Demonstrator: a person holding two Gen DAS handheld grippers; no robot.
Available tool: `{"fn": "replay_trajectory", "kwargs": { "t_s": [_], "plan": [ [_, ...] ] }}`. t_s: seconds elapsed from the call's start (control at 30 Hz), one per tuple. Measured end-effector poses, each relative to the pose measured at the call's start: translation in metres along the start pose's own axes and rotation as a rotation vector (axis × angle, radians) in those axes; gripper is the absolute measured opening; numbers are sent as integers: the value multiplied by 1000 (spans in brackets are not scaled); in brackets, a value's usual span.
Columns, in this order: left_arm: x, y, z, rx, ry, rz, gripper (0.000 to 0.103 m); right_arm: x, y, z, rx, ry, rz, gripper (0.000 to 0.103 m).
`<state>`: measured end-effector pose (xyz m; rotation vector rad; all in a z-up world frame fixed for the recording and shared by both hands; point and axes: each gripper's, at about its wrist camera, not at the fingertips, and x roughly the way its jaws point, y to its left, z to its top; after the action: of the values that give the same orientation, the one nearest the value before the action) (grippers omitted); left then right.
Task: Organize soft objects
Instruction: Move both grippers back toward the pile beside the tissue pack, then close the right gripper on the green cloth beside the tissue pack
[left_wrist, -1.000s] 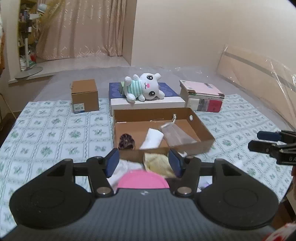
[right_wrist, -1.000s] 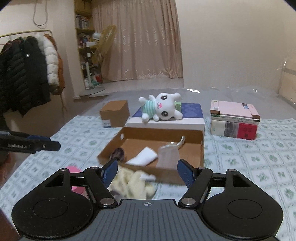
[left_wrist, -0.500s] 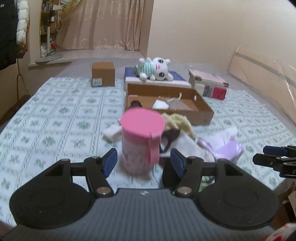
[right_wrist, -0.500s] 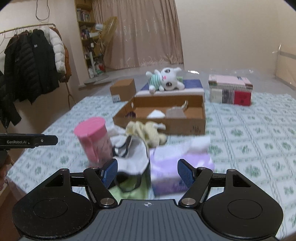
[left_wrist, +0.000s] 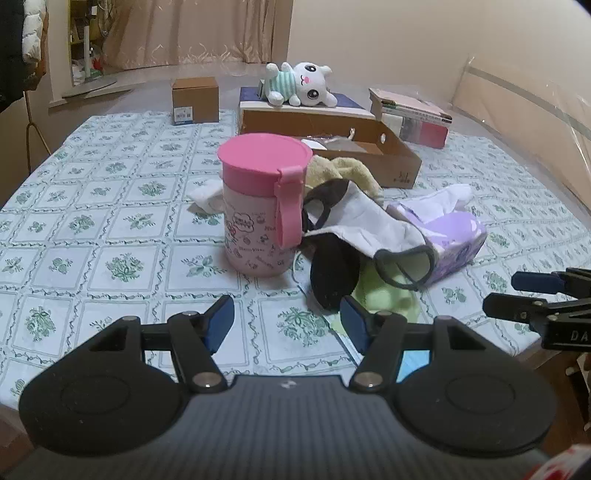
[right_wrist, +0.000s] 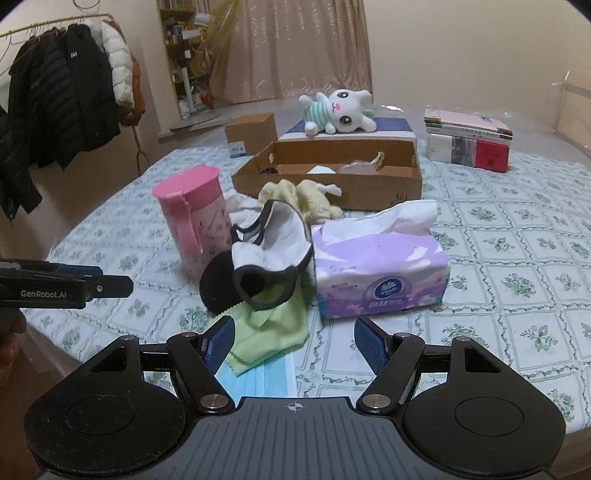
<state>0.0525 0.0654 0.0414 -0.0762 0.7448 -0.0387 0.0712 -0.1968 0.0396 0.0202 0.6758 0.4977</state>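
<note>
Bed-sized surface under a floral checked cloth (left_wrist: 110, 229), beige wall and curtain behind; left wrist view: left gripper (left_wrist: 287, 319) jaws apart, nothing between the blue pads, hovering over bare cloth just short of a pink lidded cup (left_wrist: 260, 203) standing upright. Its jaws have just been opening a little, with nothing between them. Right of the cup, touching it, a heap of soft things: black-and-white sock (left_wrist: 354, 221) draped over a black sock (left_wrist: 332, 280), a pale green cloth (left_wrist: 384, 295) under them, a yellow towel (left_wrist: 347, 171) behind. Purple tissue pack (left_wrist: 450, 236) just beside the heap, right. Open cardboard tray (left_wrist: 388, 155) beyond the heap, some small items inside, hard to tell apart. White plush bunny (left_wrist: 303, 83) lying on a flat blue-and-white box behind the tray; small brown carton (left_wrist: 195, 99) left, stack of books (left_wrist: 410, 114) right. Right gripper (left_wrist: 532, 295) enters at the right edge. Right wrist view: right gripper (right_wrist: 294, 345) jaws wide, holding nothing, above the green cloth's near edge and a blue face mask (right_wrist: 258, 380) lying under it. Tissue pack just ahead on the right, socks ahead left, cup further left. Left gripper at the left edge. Coats on a rack (right_wrist: 62, 103) in the far left corner
</note>
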Motion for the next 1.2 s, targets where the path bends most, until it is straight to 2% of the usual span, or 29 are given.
{"fn": "replay_trajectory", "kwargs": {
  "t_s": [0.6, 1.2],
  "plan": [
    [25, -1, -6, 10, 36, 17, 62, 44, 13, -5, -24, 43, 25, 71],
    [61, 7, -6, -3, 82, -3, 63, 115, 29, -17, -141, 126, 2, 71]
  ]
}}
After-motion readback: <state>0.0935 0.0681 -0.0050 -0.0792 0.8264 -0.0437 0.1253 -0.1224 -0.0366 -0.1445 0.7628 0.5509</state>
